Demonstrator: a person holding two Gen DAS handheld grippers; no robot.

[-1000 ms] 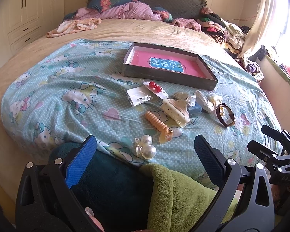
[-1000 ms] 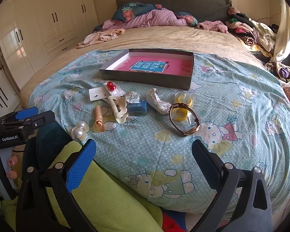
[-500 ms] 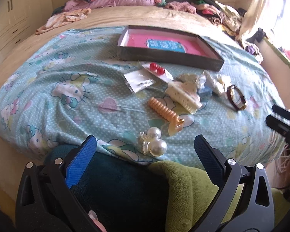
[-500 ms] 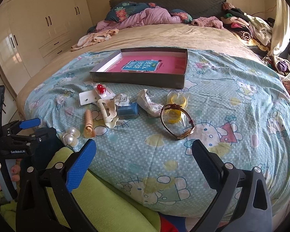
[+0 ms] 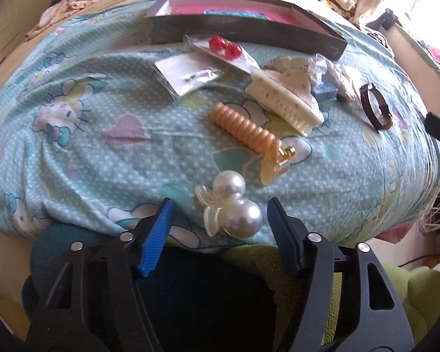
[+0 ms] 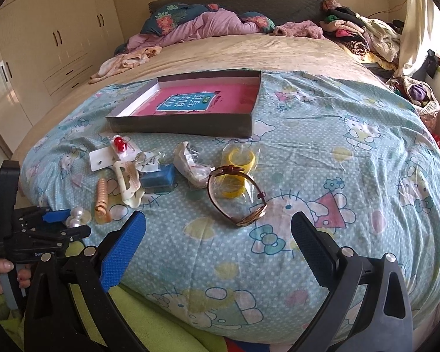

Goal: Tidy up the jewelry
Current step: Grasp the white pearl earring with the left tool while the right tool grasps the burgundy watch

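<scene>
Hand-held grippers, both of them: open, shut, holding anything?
Left hand-held gripper: open, jaws just been closing around the pearl clip, pads not touching it.
Right hand-held gripper: open, empty.

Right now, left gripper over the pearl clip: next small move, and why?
Probably ease the left gripper a little further down and close on the pearl clip. Its jaws have just been closing and the clip lies between the pads, but gaps still show on both sides, so nothing is gripped. The right gripper is open over bare blanket.

Clear bedspread [image 6: 322, 152] right of watch [image 6: 237, 196]
</scene>
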